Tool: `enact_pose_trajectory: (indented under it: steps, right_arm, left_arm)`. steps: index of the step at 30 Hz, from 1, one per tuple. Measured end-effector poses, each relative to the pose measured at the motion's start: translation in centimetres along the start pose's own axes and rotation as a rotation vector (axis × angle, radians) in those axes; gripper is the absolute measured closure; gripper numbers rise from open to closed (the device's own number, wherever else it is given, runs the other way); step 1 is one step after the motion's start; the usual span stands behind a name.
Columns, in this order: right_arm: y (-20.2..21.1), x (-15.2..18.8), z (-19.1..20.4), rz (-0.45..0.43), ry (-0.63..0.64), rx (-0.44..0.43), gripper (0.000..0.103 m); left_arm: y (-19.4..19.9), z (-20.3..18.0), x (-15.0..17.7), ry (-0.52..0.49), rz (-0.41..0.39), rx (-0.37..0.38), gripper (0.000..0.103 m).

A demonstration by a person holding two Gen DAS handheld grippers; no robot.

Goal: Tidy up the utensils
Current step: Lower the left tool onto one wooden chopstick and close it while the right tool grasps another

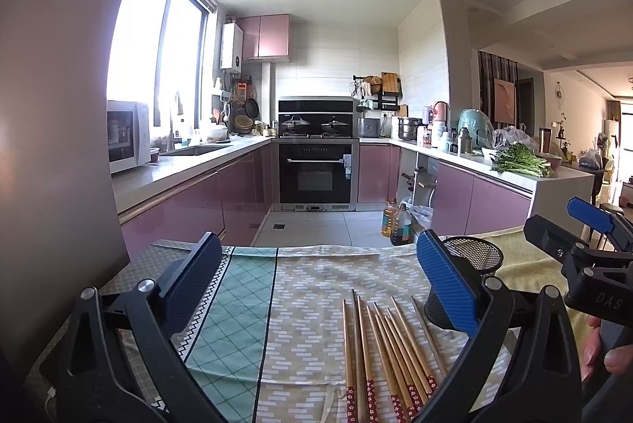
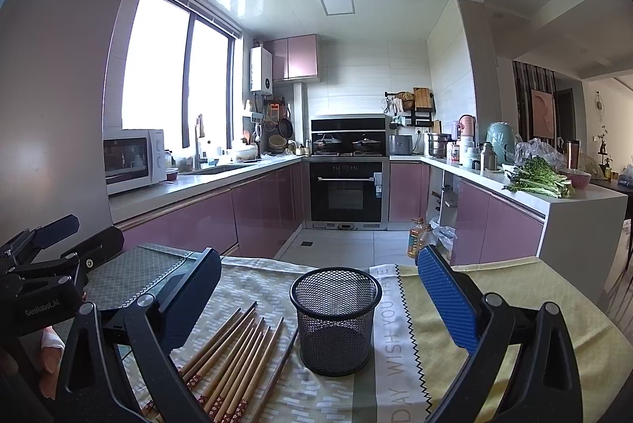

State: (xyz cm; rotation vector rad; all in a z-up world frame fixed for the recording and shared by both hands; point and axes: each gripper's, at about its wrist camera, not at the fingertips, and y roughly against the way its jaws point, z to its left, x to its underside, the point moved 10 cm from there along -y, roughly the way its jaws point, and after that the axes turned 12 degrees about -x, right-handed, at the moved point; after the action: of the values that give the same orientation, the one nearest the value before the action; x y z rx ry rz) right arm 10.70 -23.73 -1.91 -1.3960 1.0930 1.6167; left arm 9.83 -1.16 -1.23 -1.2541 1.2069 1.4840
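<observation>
Several wooden chopsticks (image 1: 385,351) with red flowered ends lie side by side on the patterned tablecloth (image 1: 308,288), just ahead of my left gripper (image 1: 320,284), which is open and holds nothing. A black mesh cup (image 1: 472,257) stands upright to their right, half hidden behind my left gripper's blue pad. In the right wrist view the chopsticks (image 2: 233,355) lie left of the empty mesh cup (image 2: 335,318). My right gripper (image 2: 320,296) is open, its fingers either side of the cup and above it. The right gripper (image 1: 589,225) also shows at the far right of the left wrist view.
The table's far edge (image 2: 308,264) faces a kitchen floor with oil bottles (image 1: 397,223). Pink cabinets, an oven (image 1: 315,169) and a microwave (image 1: 126,136) stand beyond. A yellow cloth (image 2: 514,304) covers the table's right side. The left gripper (image 2: 43,264) shows at the left edge.
</observation>
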Motion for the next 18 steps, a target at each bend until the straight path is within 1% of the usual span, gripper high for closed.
enact_pose_trajectory:
  steps: [5, 8, 10, 13, 15, 17, 18]
  right_arm:
    - [-0.4, 0.6, 0.1, 0.026, -0.01, -0.021, 0.007]
    - [-1.2, 1.5, 0.2, 0.077, -0.033, -0.051, 0.007]
    - [-2.0, 2.5, 0.6, 0.135, -0.037, -0.077, 0.007]
    - [-3.4, 4.7, 1.4, 0.243, -0.03, -0.11, 0.007]
    - [-4.5, 6.5, 1.9, 0.336, -0.04, -0.14, 0.007]
    - [-5.7, 8.6, 2.0, 0.434, -0.058, -0.156, 0.014]
    - [-6.3, 9.6, 2.1, 0.481, -0.069, -0.162, 0.02]
  left_arm:
    - [-0.5, -0.1, 0.6, -0.006, 0.025, 0.005, 0.006]
    - [-1.3, 0.0, 1.2, -0.014, 0.062, 0.02, 0.006]
    - [-2.3, 0.1, 2.2, -0.03, 0.114, 0.022, 0.006]
    - [-4.2, 0.3, 4.4, -0.079, 0.218, 0.021, 0.006]
    - [-5.3, 0.5, 5.8, -0.101, 0.285, 0.022, 0.006]
    - [-6.3, 0.5, 7.5, -0.129, 0.352, 0.045, 0.008]
    - [-6.7, 0.5, 8.2, -0.139, 0.375, 0.053, 0.012]
